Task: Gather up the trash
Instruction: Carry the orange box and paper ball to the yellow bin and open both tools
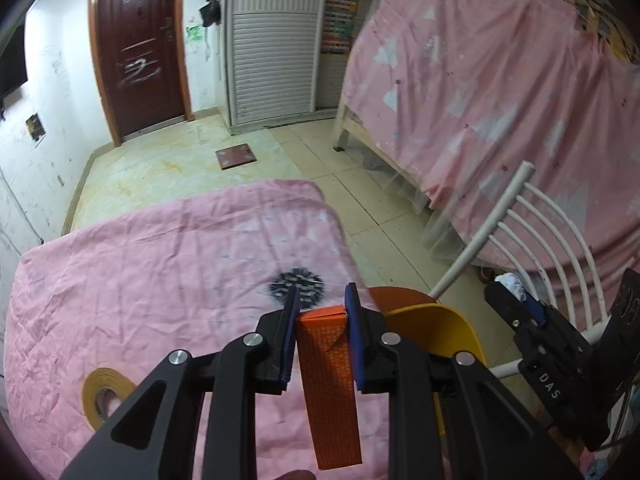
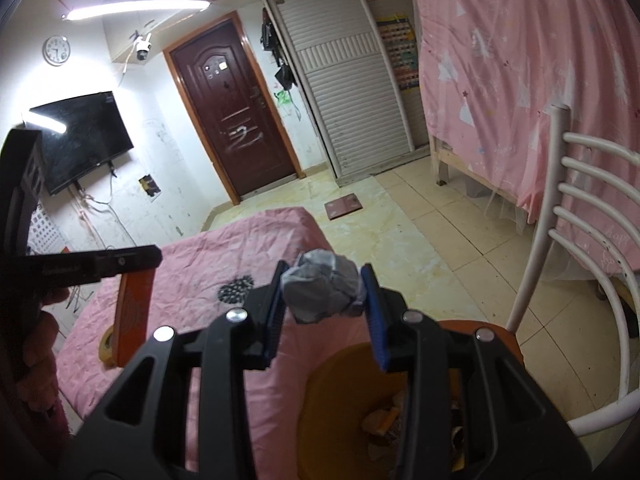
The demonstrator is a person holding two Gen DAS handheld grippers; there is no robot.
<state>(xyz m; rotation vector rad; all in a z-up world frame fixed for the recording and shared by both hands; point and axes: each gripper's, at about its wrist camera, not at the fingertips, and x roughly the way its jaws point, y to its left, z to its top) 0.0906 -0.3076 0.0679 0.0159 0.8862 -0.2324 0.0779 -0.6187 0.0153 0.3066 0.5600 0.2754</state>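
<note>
both grippers loaded, approaching the orange bin

your left gripper (image 1: 322, 300) is clamped on the flat orange box (image 1: 330, 384) above the pink cloth (image 1: 160, 260); carry it rightward until it hangs over the bin (image 2: 340, 400) mouth before you let go. your right gripper (image 2: 324, 284) is clamped on the grey crumpled wad (image 2: 322, 292), just above the bin rim; centre it first. a tape roll (image 1: 102, 394) lies on the cloth; the white chair (image 2: 580, 208) stands beside the bin on the tiled floor (image 2: 440, 232).

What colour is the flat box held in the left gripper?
Orange, with fine printed text; the flat box shows best in the left wrist view, clamped by the left gripper.
</note>
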